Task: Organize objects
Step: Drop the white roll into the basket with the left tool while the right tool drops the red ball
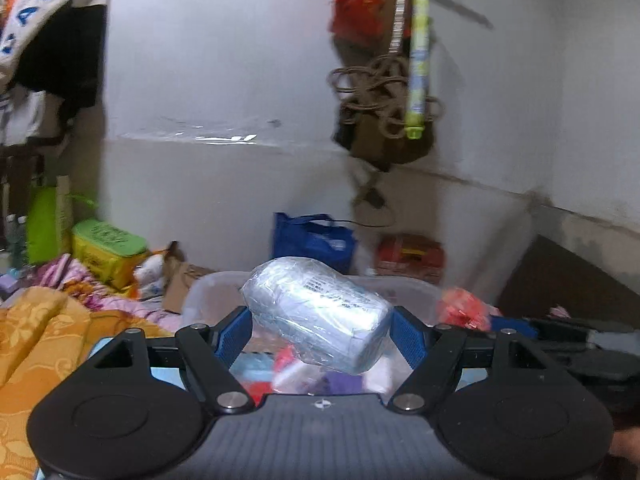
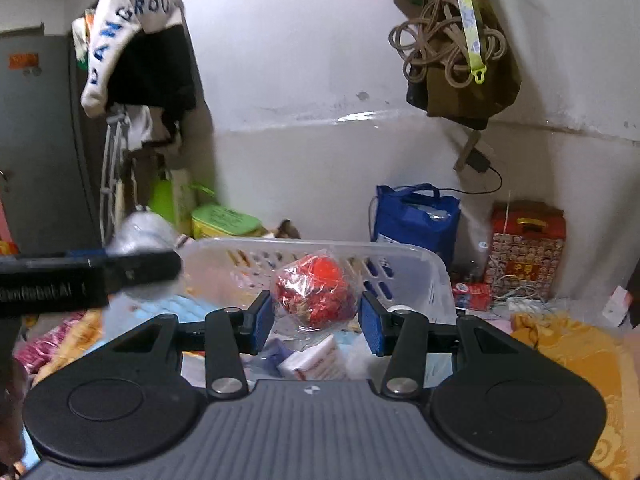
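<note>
Left gripper [image 1: 320,330] clamps a silver wrapped packet [image 1: 318,314]; right gripper [image 2: 316,320] grasps a red bagged bundle [image 2: 316,292], both above the clear basket [image 2: 400,256].

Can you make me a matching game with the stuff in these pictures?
Things:
1. silver packet
2. red bundle
3. blue bag
4. rope

Places:
A. hanging on the wall
B. between the right gripper's fingers
C. on the floor by the wall
D. between the left gripper's fingers

Pairs: 1-D, 2-B, 3-C, 4-A
</note>
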